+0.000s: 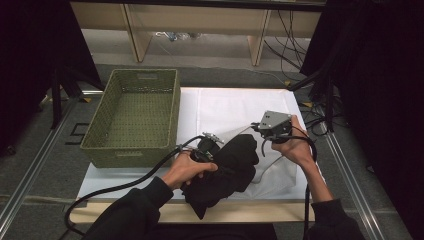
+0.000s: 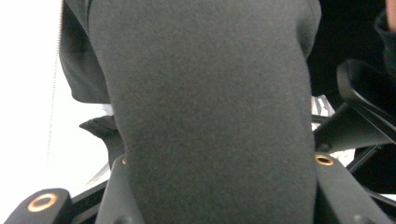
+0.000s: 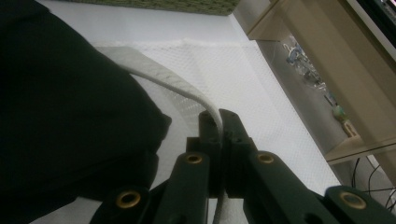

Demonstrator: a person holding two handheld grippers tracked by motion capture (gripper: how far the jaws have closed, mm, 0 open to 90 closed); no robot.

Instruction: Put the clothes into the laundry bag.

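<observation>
A black garment (image 1: 227,170) lies bunched at the table's front middle, partly on a white mesh bag (image 1: 235,107). My left gripper (image 1: 209,145) is shut on the garment's left part. In the left gripper view the dark cloth (image 2: 210,93) runs up between the two jaws of the left gripper (image 2: 219,186). To the garment's right, my right gripper (image 1: 255,128) is shut on the bag's white rim band (image 3: 163,79) and holds it lifted. Its jaws (image 3: 219,119) meet on the band, with the garment (image 3: 60,116) just to the left and mesh (image 3: 261,107) beyond.
A green woven basket (image 1: 132,145) stands at the table's left, close to my left hand. The table's front wooden edge (image 1: 260,212) runs below the garment. Cables (image 1: 115,187) trail off the front left, and wooden frame legs (image 1: 257,42) stand beyond the table.
</observation>
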